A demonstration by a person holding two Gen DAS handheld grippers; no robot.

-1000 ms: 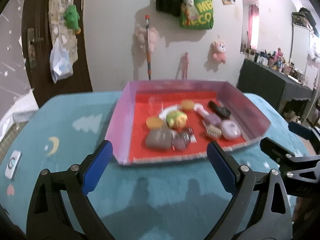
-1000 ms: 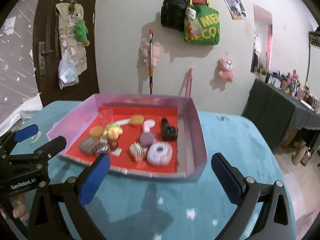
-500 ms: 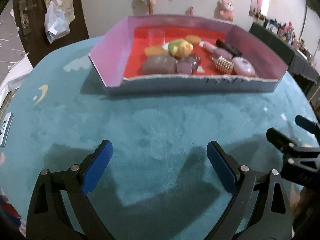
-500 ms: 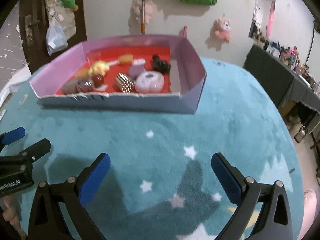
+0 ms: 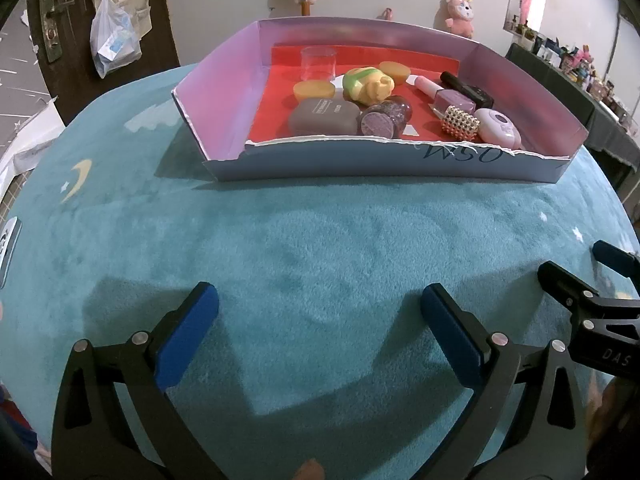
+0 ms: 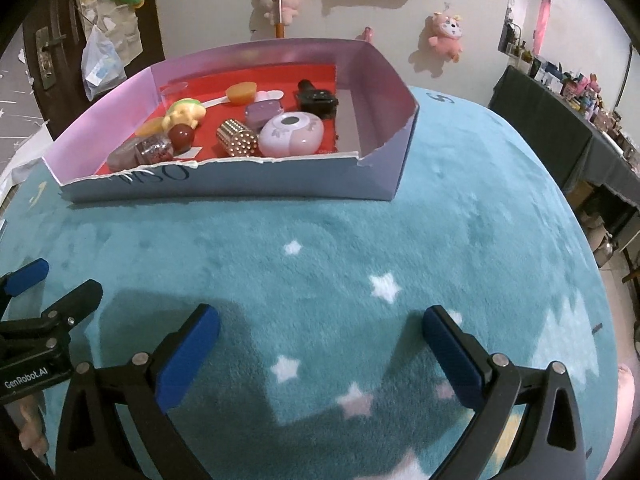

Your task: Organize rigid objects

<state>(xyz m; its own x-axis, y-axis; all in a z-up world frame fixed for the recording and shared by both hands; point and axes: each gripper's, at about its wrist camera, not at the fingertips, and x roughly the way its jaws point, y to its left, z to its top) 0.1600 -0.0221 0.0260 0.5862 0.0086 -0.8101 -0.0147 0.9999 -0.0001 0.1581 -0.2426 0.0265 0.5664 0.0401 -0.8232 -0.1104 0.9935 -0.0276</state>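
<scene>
The fingers of the left gripper (image 5: pixel 318 314) stand wide apart with nothing between the blue pads, and the right gripper (image 6: pixel 320 336) is spread just as wide and equally empty; both sit low over the teal plush blanket (image 5: pixel 320 240), on the near side of the cardboard tray (image 5: pixel 384 162) and well apart from it. All the small rigid items lie inside that tray, none on the blanket around it, which would suit either a collection about to be sorted or one already gathered, so the pictures do not settle what the next reach should be. Any reach into the tray would have to clear its torn near wall from above and single out one piece, since the items crowd and touch. Inside the tray, a grey case (image 5: pixel 323 117) lies against the near wall at the left, a glittery purple jar (image 5: pixel 378 123) just beside it, a studded gold cylinder (image 5: pixel 460 122) and a lilac oval device (image 5: pixel 498 126) toward the right, a yellow-green toy (image 5: pixel 368 85) in the middle, and a clear cup (image 5: pixel 318 63) by the far wall.
</scene>
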